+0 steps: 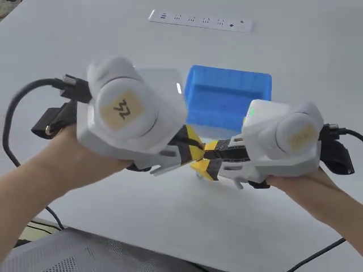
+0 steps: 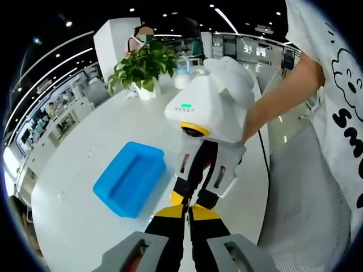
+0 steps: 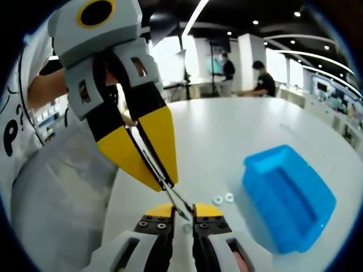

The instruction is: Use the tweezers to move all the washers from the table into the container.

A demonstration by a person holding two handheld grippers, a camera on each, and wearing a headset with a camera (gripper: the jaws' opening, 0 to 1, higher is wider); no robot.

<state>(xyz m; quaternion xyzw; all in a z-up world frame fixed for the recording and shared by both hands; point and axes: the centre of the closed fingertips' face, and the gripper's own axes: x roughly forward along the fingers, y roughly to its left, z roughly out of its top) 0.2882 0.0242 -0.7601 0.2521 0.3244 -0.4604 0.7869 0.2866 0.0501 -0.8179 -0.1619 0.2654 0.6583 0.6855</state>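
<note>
Blue container on white table, two washers on the table near it, left gripper jaws clenched on tweezers, tweezer tips between right gripper jaws, seemingly narrowly parted, grip cannot be told.

Container blue; table white; washers silvery; tweezers dark.

Two tongs: left tongs, right tongs. One pair of tweezers between them. Two washers just past the right tongs' tips. One blue container beyond. One power strip.
</note>
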